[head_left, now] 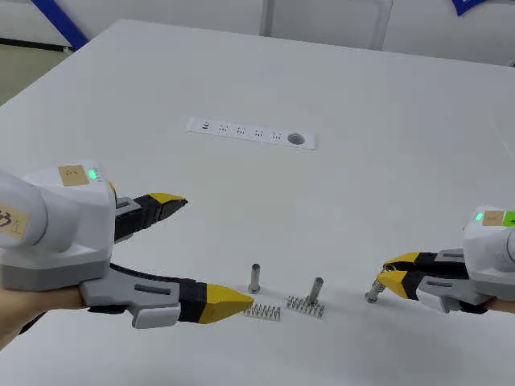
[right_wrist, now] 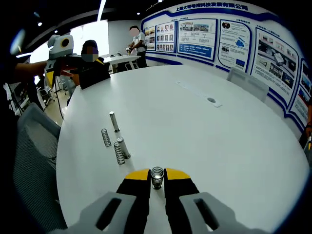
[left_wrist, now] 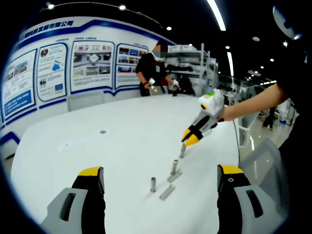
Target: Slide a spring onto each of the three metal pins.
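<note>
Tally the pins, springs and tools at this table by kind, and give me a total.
Metal pins: 3 - left pin, middle pin, right pin
Springs: 3 - left spring and middle spring lying loose, held spring gripped by the right tool
Tools: 2 - left tool open, right tool closed
Total: 8

Near the worktop's near edge, a short silver metal pin stands upright, with a second pin just to its right. One coiled wire spring lies flat before the first, and another spring lies at the second's base. Your right gripper pinches the tilted third pin, which wears a third spring.
</note>
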Action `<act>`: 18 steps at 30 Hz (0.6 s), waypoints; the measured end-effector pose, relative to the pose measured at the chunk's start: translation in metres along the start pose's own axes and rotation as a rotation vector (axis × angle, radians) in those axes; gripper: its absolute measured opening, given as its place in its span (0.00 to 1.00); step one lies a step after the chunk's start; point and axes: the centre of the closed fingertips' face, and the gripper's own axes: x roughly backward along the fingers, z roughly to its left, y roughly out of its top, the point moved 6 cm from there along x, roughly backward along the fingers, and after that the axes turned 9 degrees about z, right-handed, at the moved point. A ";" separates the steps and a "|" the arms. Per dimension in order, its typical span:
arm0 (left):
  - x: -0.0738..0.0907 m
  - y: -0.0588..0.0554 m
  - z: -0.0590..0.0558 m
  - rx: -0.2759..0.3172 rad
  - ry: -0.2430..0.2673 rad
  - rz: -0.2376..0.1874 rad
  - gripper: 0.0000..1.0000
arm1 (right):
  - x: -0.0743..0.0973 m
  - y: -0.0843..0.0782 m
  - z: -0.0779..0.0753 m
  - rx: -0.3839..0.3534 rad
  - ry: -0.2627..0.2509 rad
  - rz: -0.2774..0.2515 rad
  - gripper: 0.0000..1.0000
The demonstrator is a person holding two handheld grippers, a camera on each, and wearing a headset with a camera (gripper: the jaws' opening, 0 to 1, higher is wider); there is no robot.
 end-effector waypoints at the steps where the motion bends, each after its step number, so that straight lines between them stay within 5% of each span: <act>1: 0.000 0.000 0.000 0.000 0.000 -0.001 0.98 | -0.002 0.000 0.001 0.006 -0.004 0.003 0.11; 18: 0.005 -0.006 0.004 -0.001 0.020 0.020 0.96 | -0.018 -0.012 -0.001 0.007 -0.015 0.055 0.12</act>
